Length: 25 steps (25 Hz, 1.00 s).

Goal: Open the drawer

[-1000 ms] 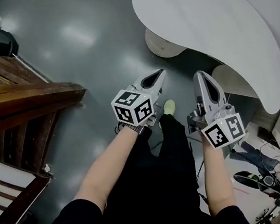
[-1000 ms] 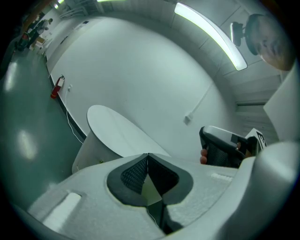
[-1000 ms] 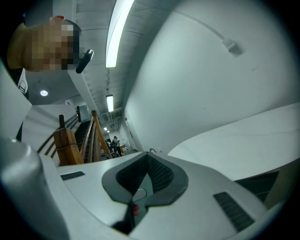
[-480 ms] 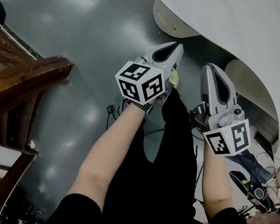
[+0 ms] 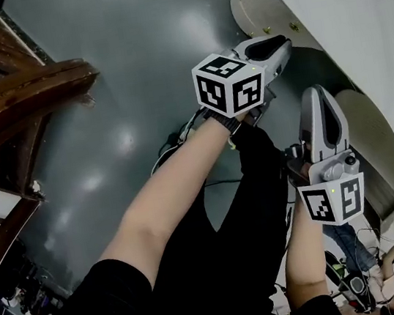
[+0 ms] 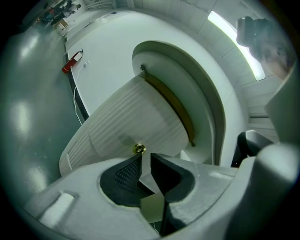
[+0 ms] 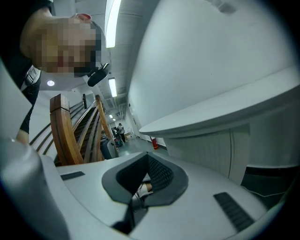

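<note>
Drawer (image 6: 126, 122), ribbed and white, sits under the curved white surface (image 5: 355, 31). Left tongs (image 6: 145, 157) point at the drawer's front; their jaws stand slightly apart, having just been opening, with nothing between them. Right tongs (image 7: 146, 159) are held back from the drawer, jaws together and empty. The drawer's brass knob (image 6: 138, 149) lies just past the left tips.

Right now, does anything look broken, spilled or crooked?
No, nothing stands out. The ribbed drawer front and its brass knob look whole, and the grey floor shows no spill.
</note>
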Motion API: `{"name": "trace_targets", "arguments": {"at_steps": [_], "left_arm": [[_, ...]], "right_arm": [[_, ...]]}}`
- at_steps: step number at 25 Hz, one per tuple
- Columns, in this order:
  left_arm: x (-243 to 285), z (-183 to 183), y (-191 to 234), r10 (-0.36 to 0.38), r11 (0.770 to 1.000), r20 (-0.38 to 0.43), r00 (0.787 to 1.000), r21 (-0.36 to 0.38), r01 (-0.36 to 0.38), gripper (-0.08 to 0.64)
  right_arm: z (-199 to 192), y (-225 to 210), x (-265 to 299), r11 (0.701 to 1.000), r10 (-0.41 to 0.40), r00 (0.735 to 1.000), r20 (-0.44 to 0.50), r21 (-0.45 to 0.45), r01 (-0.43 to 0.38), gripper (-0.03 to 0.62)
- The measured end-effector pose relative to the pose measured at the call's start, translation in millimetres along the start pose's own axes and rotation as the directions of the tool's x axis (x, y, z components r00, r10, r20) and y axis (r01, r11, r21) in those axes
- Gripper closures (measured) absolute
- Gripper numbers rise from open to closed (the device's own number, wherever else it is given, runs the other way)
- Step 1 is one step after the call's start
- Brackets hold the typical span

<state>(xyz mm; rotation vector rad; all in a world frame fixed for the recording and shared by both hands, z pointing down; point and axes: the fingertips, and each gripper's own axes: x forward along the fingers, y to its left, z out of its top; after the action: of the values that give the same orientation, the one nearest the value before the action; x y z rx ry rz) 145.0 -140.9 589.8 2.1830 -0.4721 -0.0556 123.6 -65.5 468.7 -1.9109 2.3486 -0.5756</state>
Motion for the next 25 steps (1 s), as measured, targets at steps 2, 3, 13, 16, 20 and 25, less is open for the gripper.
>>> {"name": "trace_targets", "arguments": {"at_steps": [2,3,13,16,20,25], "left_arm": [[6,0,10,-0.003,1.000,0.008,1.000,-0.011,0.003,0.484],[7,1,16,-0.002,1.000,0.013,1.000,-0.015,0.002,0.474],[23,9,28,-0.015,0.997,0.055,0.998,-0.070,0.018,0.440],[28,8,31,-0.010,0.998,0.045,0.999,-0.064,0.013,0.440],[34,8,33,0.005,0.999,0.047,0.999,-0.048,-0.003,0.442],[29,6,34,0.012,0.999,0.049,0.999,-0.052,-0.009,0.449]], "right_arm": [[-7,-2,8,1.000,0.004,1.000,-0.007,-0.002,-0.004,0.577],[-10,-1,12,1.000,0.007,1.000,-0.010,-0.003,-0.007,0.577],[-15,6,25,0.999,0.034,0.999,-0.015,-0.013,-0.034,0.577],[-15,4,26,0.999,0.030,0.999,-0.014,-0.011,-0.030,0.577],[-13,-1,24,1.000,0.019,1.000,-0.014,-0.004,-0.019,0.577],[-13,1,19,1.000,0.014,1.000,-0.015,-0.002,-0.014,0.577]]}}
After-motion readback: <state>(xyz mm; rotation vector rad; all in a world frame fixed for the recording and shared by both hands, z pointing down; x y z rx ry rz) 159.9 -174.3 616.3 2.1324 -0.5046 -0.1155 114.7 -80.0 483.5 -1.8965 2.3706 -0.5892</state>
